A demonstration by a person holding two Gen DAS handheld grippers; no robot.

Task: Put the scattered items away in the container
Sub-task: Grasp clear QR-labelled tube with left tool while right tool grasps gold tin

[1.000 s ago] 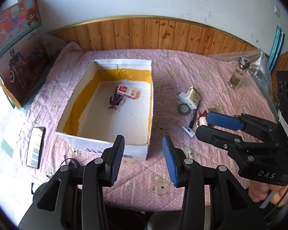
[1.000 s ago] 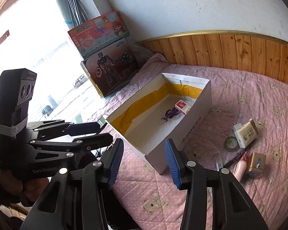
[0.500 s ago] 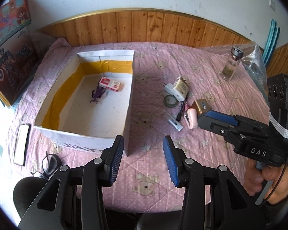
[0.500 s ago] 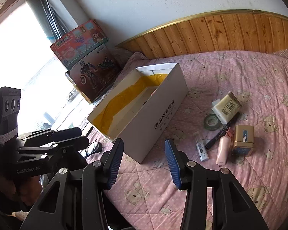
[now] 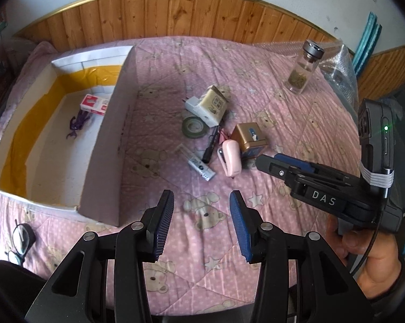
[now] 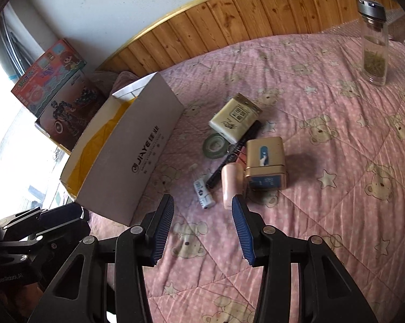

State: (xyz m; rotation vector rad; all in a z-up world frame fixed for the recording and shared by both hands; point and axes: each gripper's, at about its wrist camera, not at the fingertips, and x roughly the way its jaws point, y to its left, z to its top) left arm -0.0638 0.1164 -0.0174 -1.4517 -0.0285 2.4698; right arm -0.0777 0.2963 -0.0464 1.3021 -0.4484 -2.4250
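Over the last second, the right tool [image 6: 202, 215] has swung from the box [image 6: 137, 145] toward the clutter on the bed [image 6: 337, 161], so another pick is probably next. Both tools are wide open and empty; the left tool [image 5: 201, 211] hovers nearby. The pink case [image 6: 230, 183] lies just beyond the right tool's fingertips.

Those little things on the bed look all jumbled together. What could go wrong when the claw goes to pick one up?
The pink case lies against the gold box and a black pen, so the open right gripper might nudge or catch a neighbour as it closes. The soft quilt may let small things like the white tube sink or roll away. The glass bottle stands upright and could tip if bumped.
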